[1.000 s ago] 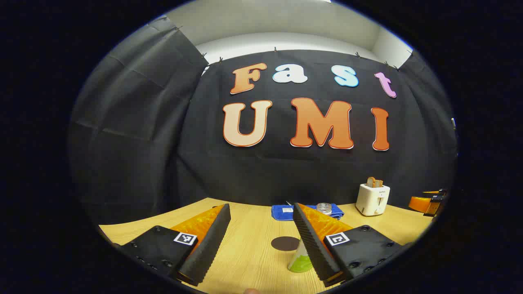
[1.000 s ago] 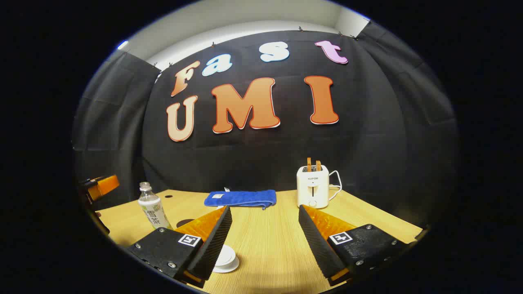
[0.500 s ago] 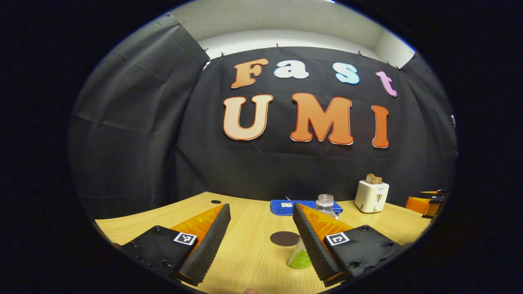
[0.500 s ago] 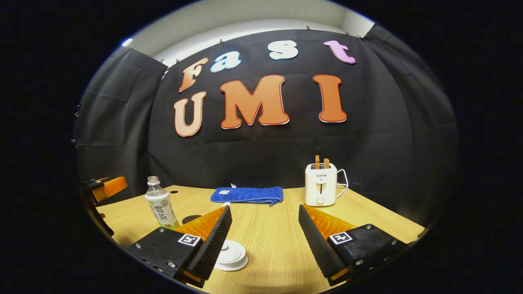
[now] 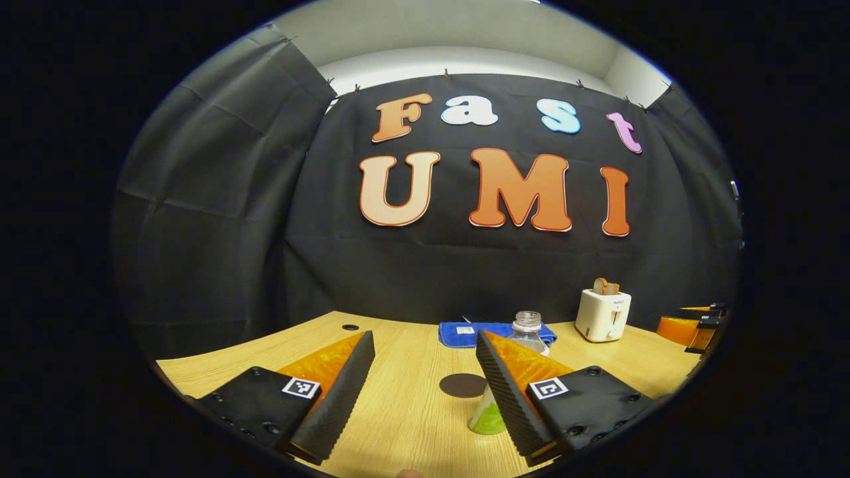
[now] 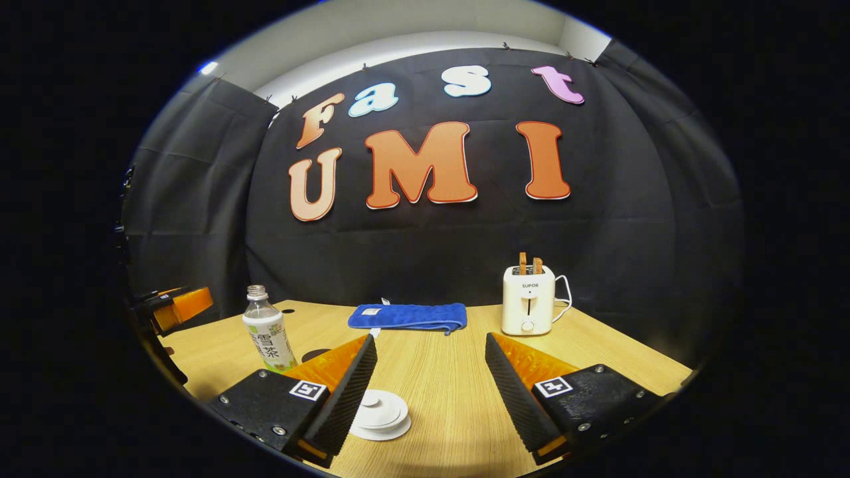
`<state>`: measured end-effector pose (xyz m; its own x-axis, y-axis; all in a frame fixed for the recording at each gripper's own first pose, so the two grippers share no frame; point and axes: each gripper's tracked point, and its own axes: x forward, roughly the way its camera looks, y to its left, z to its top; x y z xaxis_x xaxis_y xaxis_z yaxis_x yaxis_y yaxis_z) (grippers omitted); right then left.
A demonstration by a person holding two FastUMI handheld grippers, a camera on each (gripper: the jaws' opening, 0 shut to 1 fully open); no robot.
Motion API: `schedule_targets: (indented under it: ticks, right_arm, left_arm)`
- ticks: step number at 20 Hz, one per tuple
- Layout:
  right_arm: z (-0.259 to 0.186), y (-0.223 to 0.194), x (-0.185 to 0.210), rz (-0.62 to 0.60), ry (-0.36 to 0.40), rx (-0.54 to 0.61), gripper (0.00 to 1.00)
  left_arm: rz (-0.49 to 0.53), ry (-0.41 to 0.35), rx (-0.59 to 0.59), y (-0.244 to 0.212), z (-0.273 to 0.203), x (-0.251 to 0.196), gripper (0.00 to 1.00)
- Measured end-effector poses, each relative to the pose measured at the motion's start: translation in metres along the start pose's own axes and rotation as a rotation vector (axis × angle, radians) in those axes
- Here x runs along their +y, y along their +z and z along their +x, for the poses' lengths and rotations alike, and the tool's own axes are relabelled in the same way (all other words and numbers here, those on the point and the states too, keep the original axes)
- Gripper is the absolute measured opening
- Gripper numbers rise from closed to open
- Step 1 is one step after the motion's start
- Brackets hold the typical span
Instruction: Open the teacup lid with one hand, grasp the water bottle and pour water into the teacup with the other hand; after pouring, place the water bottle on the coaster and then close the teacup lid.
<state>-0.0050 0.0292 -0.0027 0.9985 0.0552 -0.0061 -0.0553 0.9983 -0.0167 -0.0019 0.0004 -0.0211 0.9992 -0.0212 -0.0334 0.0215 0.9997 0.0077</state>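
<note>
— Where are the grippers?
— Both spread, holding nothing. The left gripper faces the water bottle by the dark coaster; the right gripper hovers near the lidded teacup on the worktop, probably readying a lid grasp.
</note>
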Motion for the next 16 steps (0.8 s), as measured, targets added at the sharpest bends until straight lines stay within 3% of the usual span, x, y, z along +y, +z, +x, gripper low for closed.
schedule_targets:
  ticks: [11,16]
  right_arm:
    - [0.010,-0.013,0.016,0.014,0.033,0.023,0.98]
    - [0.016,-0.045,0.031,-0.026,0.039,0.108,0.98]
  left_arm:
    - [0.028,-0.042,0.032,-0.011,0.006,-0.013,0.99]
    - [0.042,-0.067,0.033,-0.015,0.009,-0.022,0.99]
